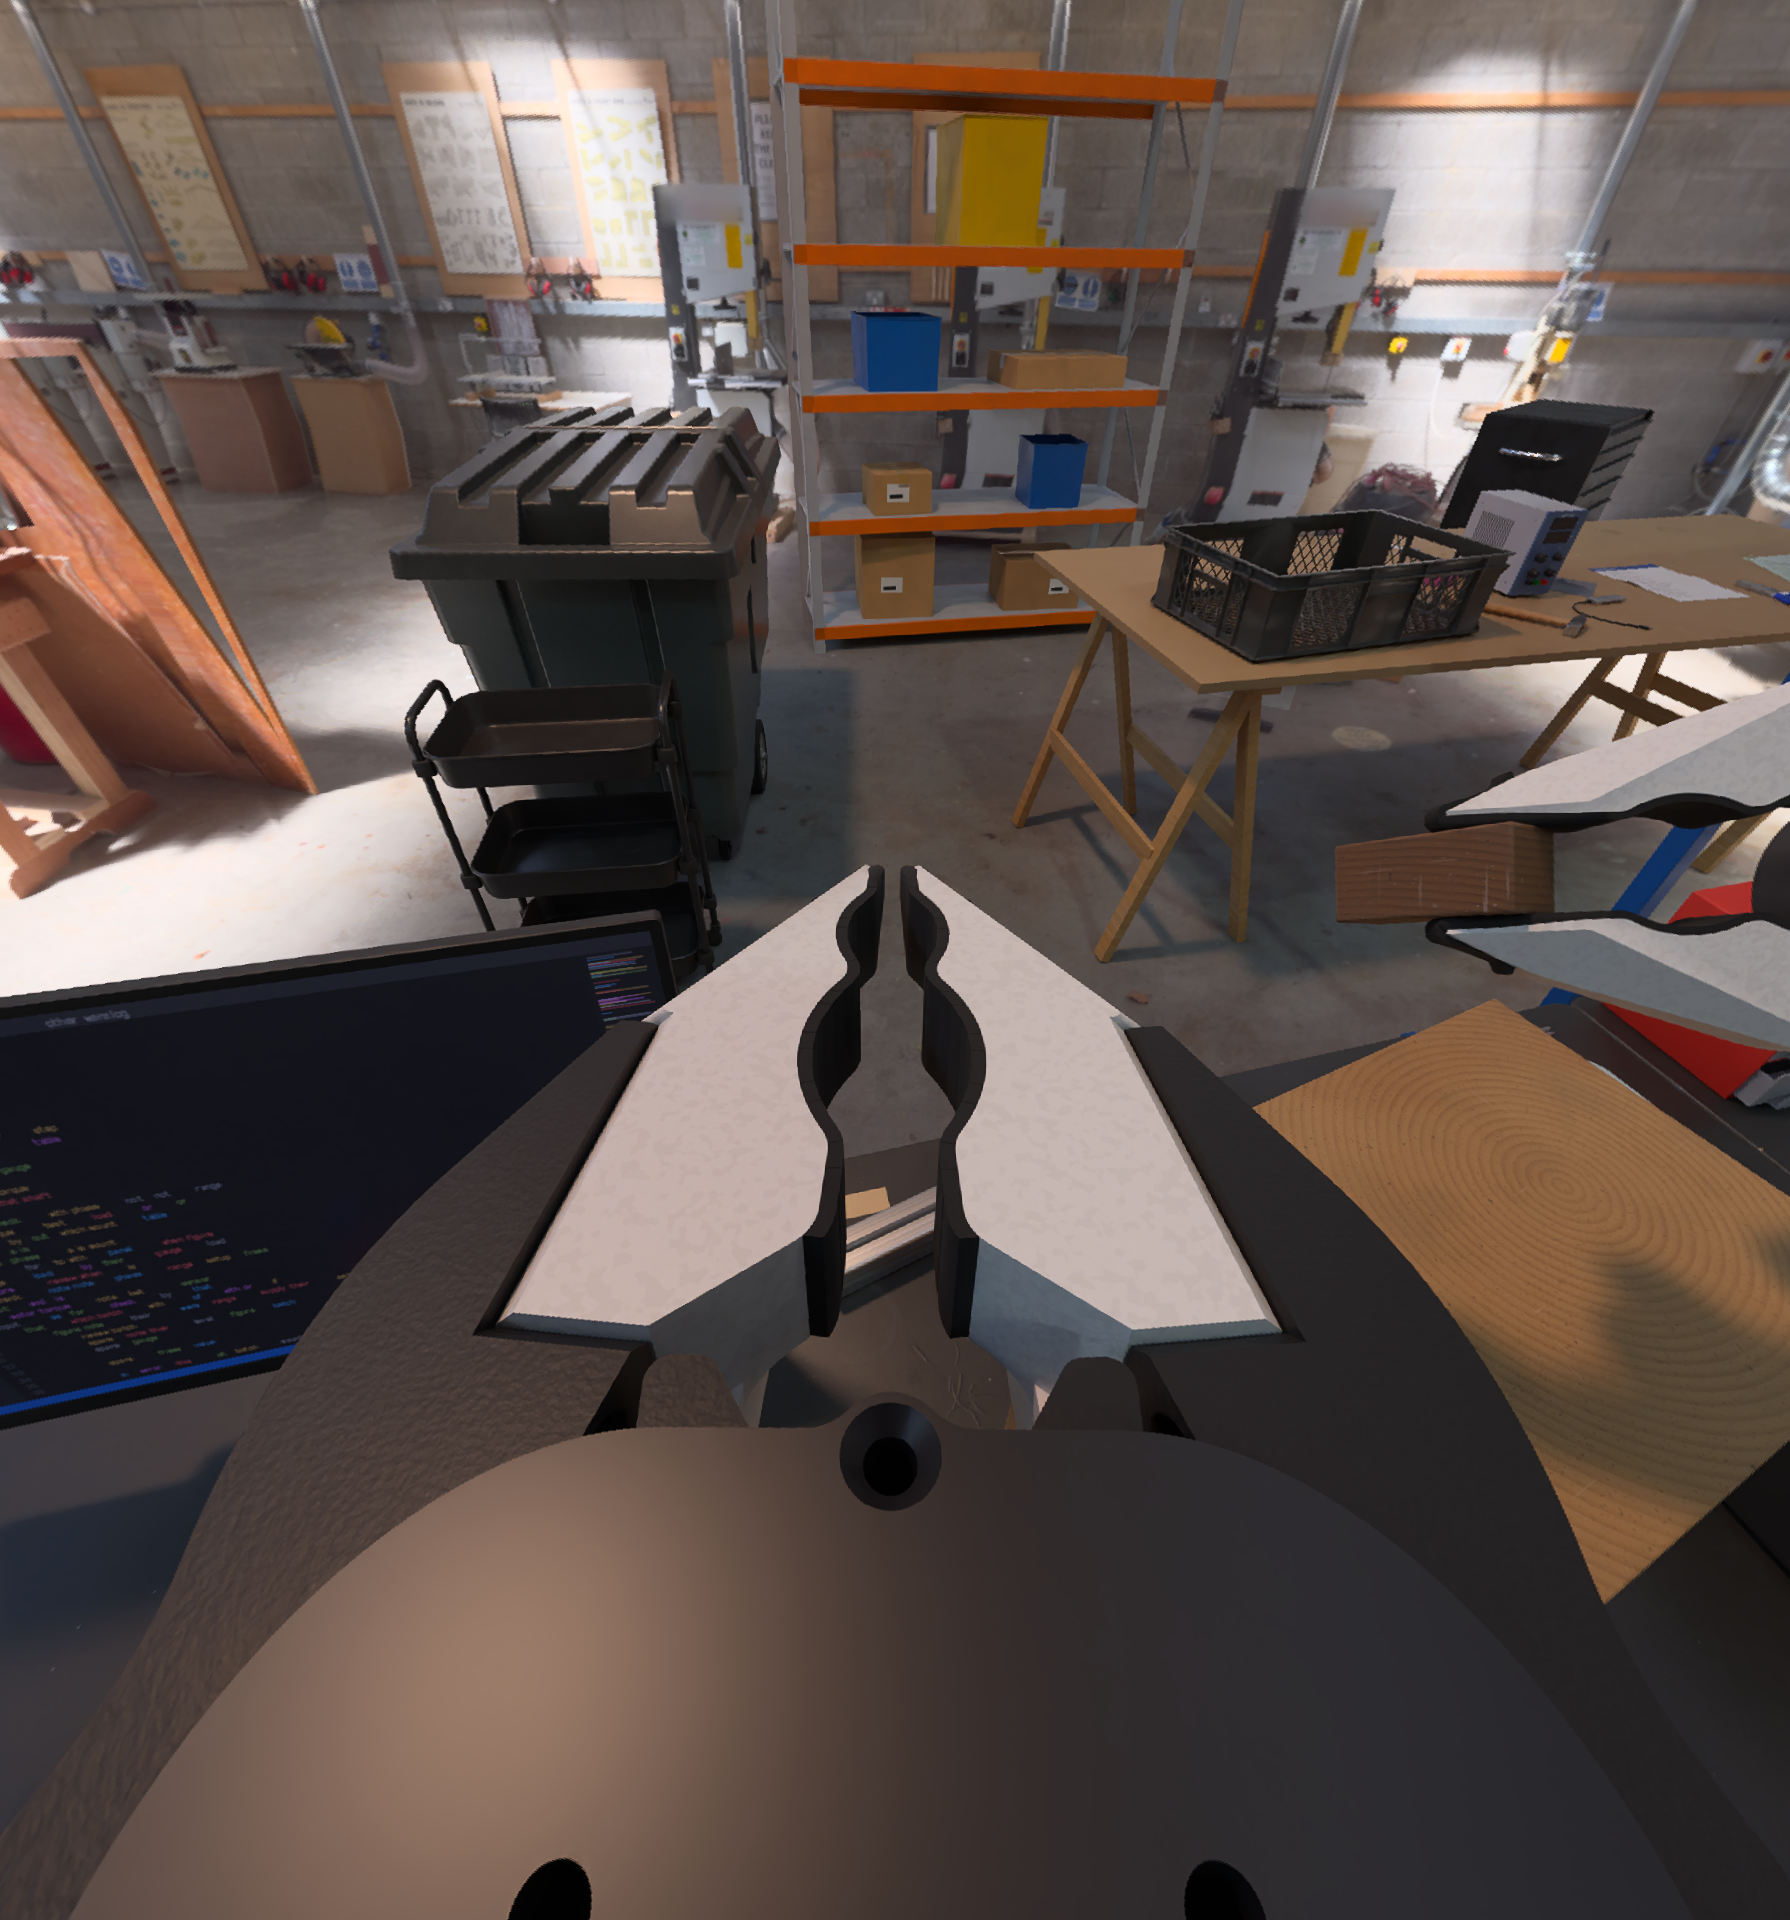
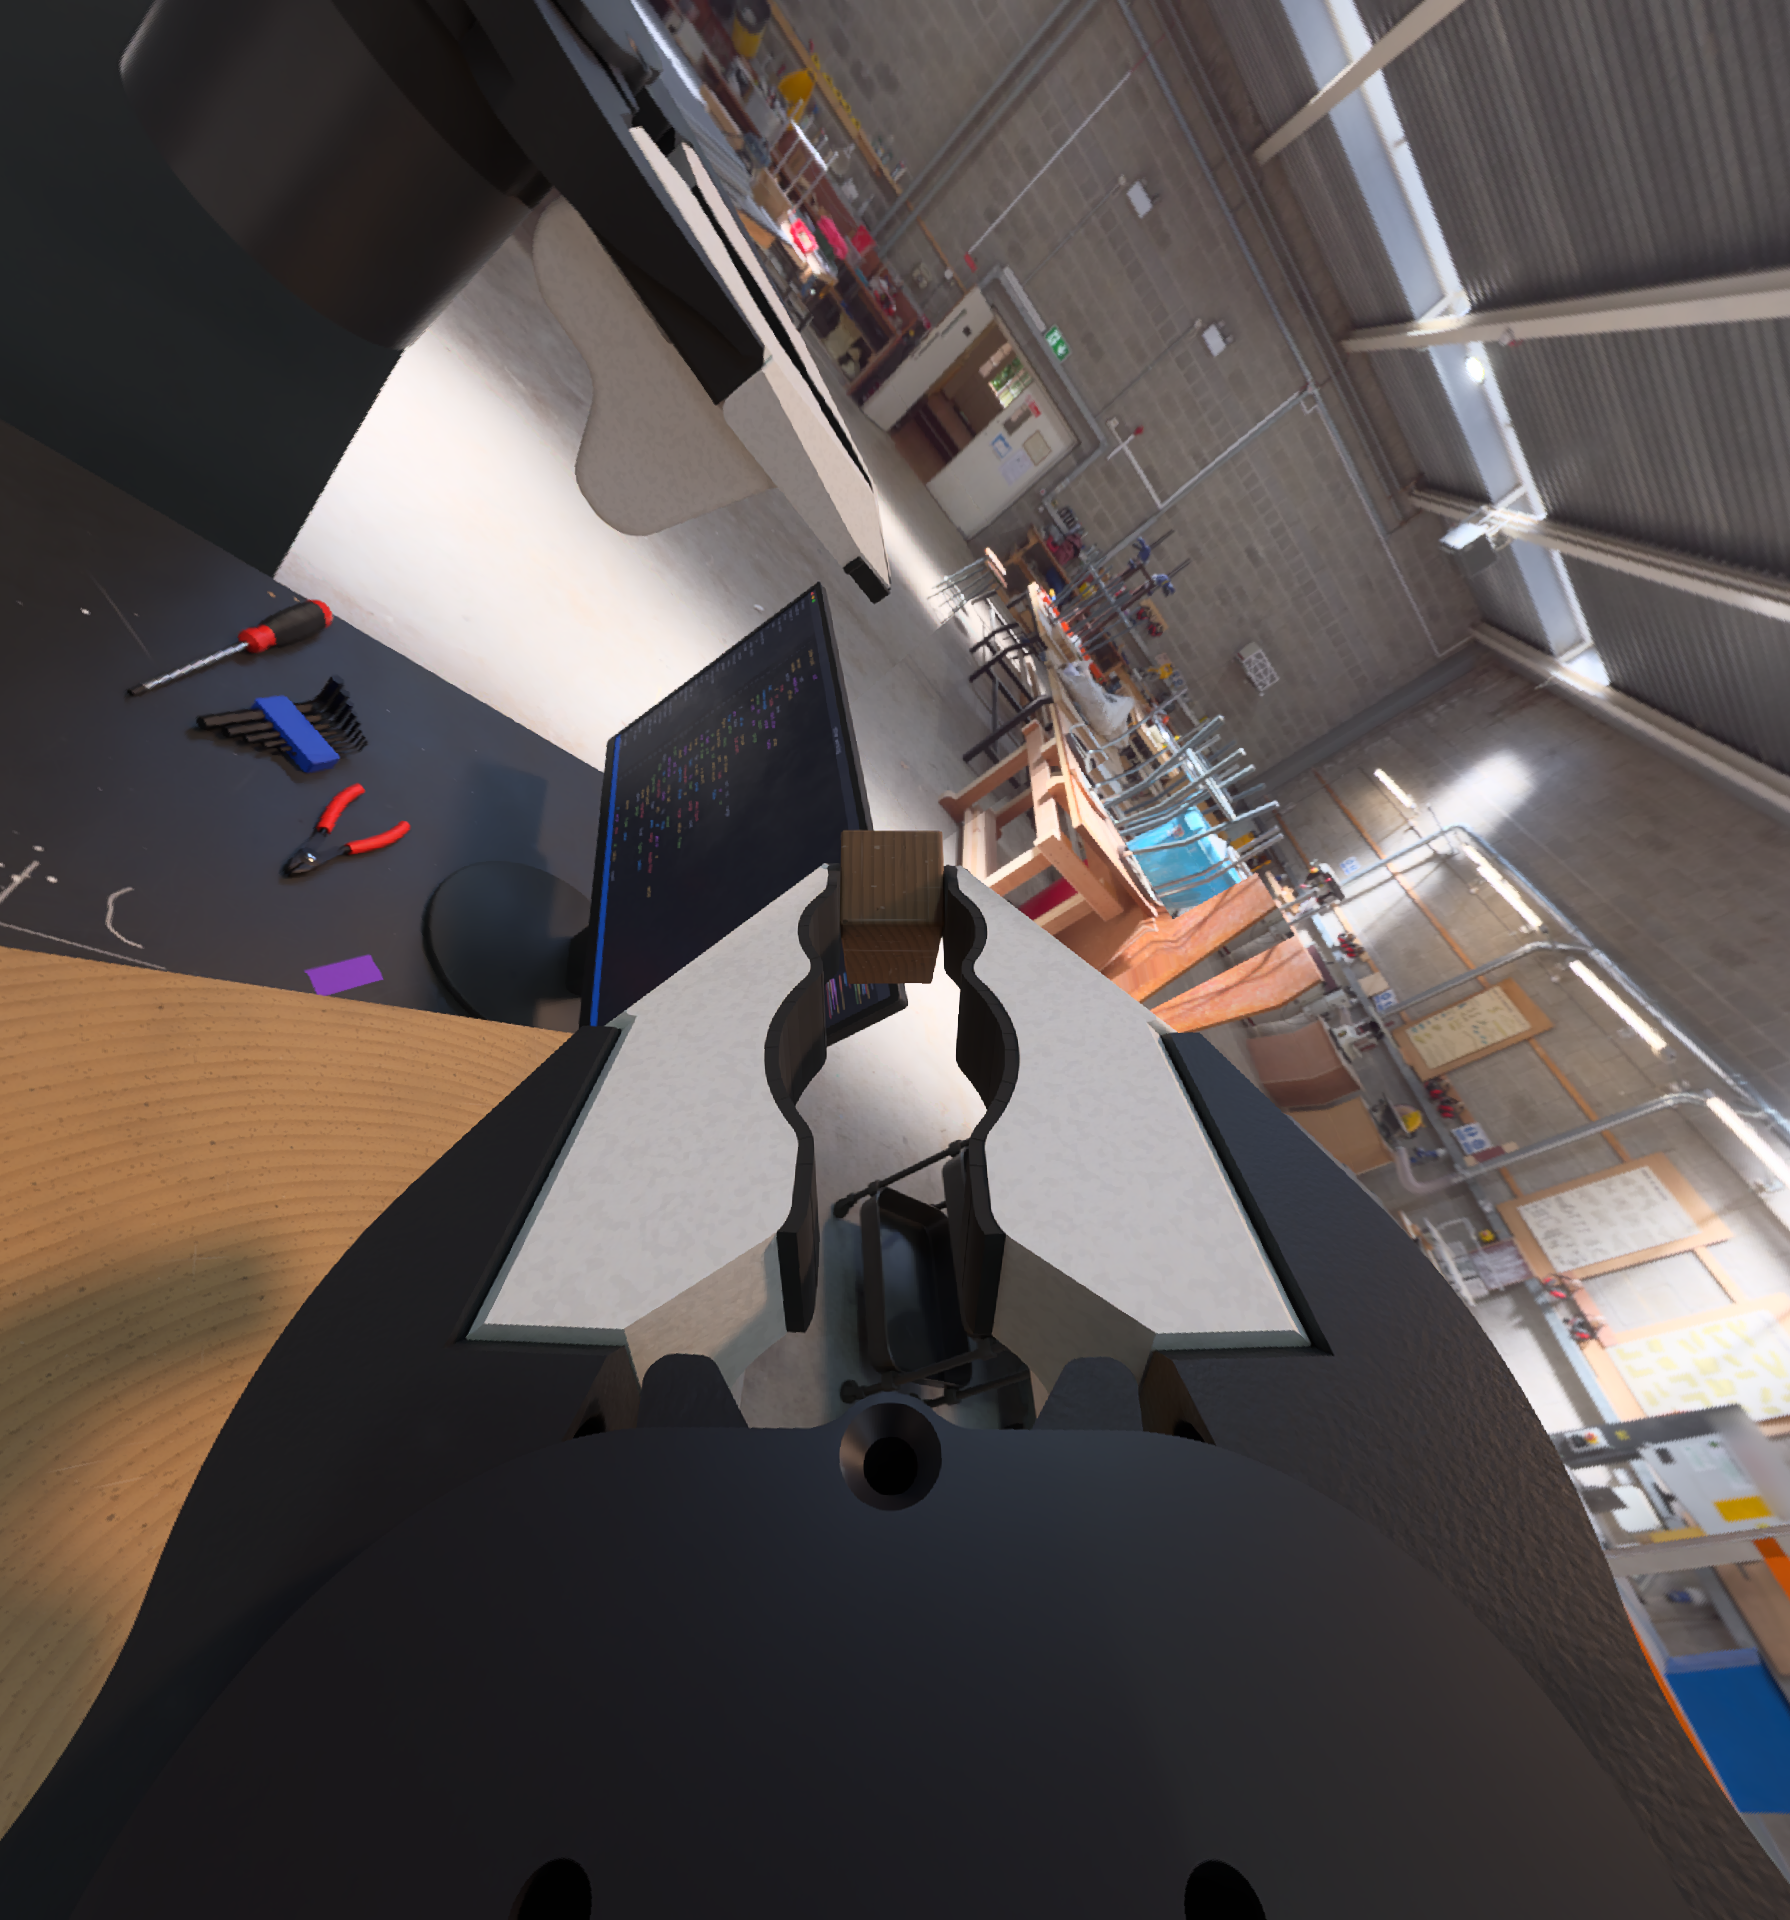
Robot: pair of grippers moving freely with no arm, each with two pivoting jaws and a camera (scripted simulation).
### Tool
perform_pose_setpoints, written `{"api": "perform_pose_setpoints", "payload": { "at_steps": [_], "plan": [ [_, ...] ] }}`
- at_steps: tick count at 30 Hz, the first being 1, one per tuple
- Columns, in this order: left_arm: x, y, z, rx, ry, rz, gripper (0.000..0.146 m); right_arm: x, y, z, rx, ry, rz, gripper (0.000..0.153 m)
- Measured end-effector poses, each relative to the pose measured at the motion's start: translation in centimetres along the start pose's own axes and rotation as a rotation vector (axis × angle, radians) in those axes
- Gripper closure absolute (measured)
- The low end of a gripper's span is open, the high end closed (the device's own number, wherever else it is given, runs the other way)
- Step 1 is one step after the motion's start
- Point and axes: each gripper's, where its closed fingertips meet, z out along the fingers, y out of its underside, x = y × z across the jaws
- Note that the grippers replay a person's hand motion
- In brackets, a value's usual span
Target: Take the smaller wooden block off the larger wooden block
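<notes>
The right gripper point(image 2: 891, 904) pinches a small brown wooden block point(image 2: 889, 902) between its fingertips, holding it in the air above and beside the broad, pale wooden slab with ringed grain point(image 2: 143, 1195) that appears to be the larger block. Seen from the left wrist, the small block point(image 1: 1442, 883) juts leftward out of the right gripper point(image 1: 1462, 873), its long axis running along that gripper's fingers, clear of the slab point(image 1: 1556, 1247) below it. The left gripper point(image 1: 892, 883) hangs empty with its tips nearly together, pointing out over the workshop floor past a dark computer monitor point(image 1: 247, 1164). The lift looks done; what remains, by this reading, is a set-down. The bare dark bench top point(image 2: 91, 727) lies beyond the slab's edge from the right gripper, by red-handled pliers point(image 2: 345, 831) and a red-handled screwdriver point(image 2: 236, 644), so the held block would need to travel off the slab before release.
</notes>
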Motion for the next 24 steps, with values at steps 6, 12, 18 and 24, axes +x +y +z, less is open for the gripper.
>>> {"api": "perform_pose_setpoints", "payload": {
  "at_steps": [6,12,18,24],
  "plan": [
    [0.22,0.12,0.11,-0.006,0.000,0.010,0.143,-0.34,-0.26,-0.02,0.003,0.000,-0.030,0.134],
    [0.27,0.06,0.06,-0.005,0.002,0.012,0.143,-0.66,-0.13,0.07,-0.007,-0.011,-0.035,0.134],
    [0.15,0.13,0.04,-0.009,0.001,0.012,0.143,-0.46,-0.08,0.01,-0.009,0.000,-0.037,0.134],
    [0.19,0.28,0.09,-0.016,0.001,0.019,0.143,-0.59,-0.07,0.04,-0.010,0.000,-0.047,0.134]
  ]
}}
